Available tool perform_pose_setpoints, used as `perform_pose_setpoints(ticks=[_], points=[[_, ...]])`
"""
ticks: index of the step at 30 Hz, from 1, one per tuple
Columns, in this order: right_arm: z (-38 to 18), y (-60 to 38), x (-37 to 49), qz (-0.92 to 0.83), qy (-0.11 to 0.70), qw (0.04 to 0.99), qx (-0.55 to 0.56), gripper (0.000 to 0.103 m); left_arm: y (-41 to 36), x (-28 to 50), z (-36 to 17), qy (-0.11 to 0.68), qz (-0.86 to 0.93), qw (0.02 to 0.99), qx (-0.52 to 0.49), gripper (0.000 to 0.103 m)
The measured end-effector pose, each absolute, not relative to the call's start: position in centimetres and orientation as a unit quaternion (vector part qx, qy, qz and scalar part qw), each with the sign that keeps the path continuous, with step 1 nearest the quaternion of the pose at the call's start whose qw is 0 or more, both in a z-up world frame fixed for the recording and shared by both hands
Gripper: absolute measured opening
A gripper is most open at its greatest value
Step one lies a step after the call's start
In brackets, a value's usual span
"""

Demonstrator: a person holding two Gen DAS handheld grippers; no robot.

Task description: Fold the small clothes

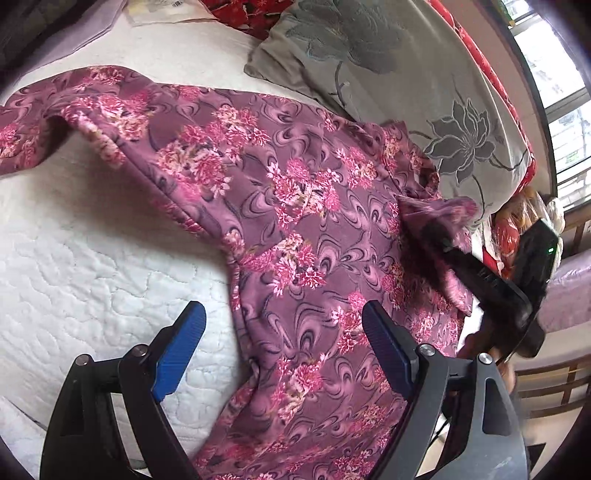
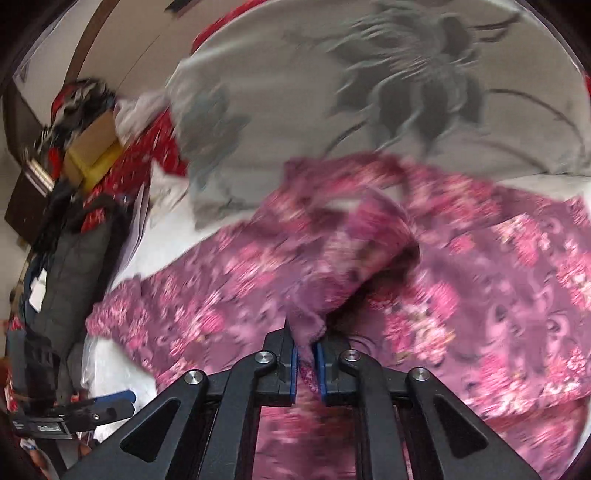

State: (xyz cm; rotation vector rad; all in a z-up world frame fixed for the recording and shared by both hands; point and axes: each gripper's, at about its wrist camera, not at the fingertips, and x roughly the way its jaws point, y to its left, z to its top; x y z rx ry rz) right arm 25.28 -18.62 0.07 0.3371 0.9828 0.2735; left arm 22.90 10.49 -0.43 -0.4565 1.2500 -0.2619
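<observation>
- Left wrist view shows the purple floral-print knit garment (image 1: 295, 229) lying spread across a white quilted mattress (image 1: 92, 266), one sleeve reaching to the far left and the body running down toward the camera.
- Left gripper (image 1: 284, 350) hovers above the garment's lower body with its blue-padded fingers (image 1: 181, 347) set wide apart and nothing between them; it looks placed to be ready for the near edge, not to pin anything.
- Right gripper (image 2: 306, 365) has its fingers almost together with a bunched fold of the sleeve cuff between the pads; the gap is narrow, and whether the pads press firmly on the cloth I cannot tell through the blur.
- Lifting that sleeve over the body suggests a fold inward across the chest, so the sleeve lies on top of the spread fabric.
- Beyond the garment rests a grey cushion with a dark embroidered flower (image 1: 406, 74), touching its upper edge.
- Red patterned bedding (image 1: 243, 14) sits behind the cushion, a barred window (image 1: 561, 110) lights the right side, and a cluttered heap of dark clothes and boxes (image 2: 74, 155) stands beside the bed.
</observation>
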Motion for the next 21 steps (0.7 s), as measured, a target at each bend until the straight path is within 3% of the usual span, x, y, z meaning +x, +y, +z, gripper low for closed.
perform_pose_setpoints(ticks=[2,4,10,16,19,20,21], points=[[-0.9,-17.4,24.9,0.139,0.488,0.845,0.170,0.020,10.4,22.8,-0.3,0.580,-0.124,0.776,-0.213,0.086],[-1.8,-16.3,23.7,0.158,0.510,0.828,0.172,0.042,9.9,22.8,-0.4,0.584,-0.129,0.772,-0.213,0.086],[-0.9,-20.1,18.5,0.185,0.497,0.826,0.193,0.044,6.0,23.5,-1.2,0.600,-0.160,0.753,-0.218,0.086],[0.5,-29.8,15.4,0.094,0.461,0.853,0.225,0.049,0.8,26.3,-3.3,0.625,-0.134,0.750,-0.168,0.086],[0.4,-36.0,14.3,0.024,0.436,0.859,0.267,0.049,0.4,27.7,-3.7,0.619,-0.109,0.751,-0.202,0.086],[0.2,-38.2,14.1,-0.002,0.428,0.858,0.285,0.049,0.5,28.1,-3.3,0.607,-0.108,0.756,-0.218,0.083],[0.0,-39.7,14.1,-0.020,0.421,0.856,0.301,0.049,0.4,28.3,-3.0,0.599,-0.112,0.759,-0.228,0.051]])
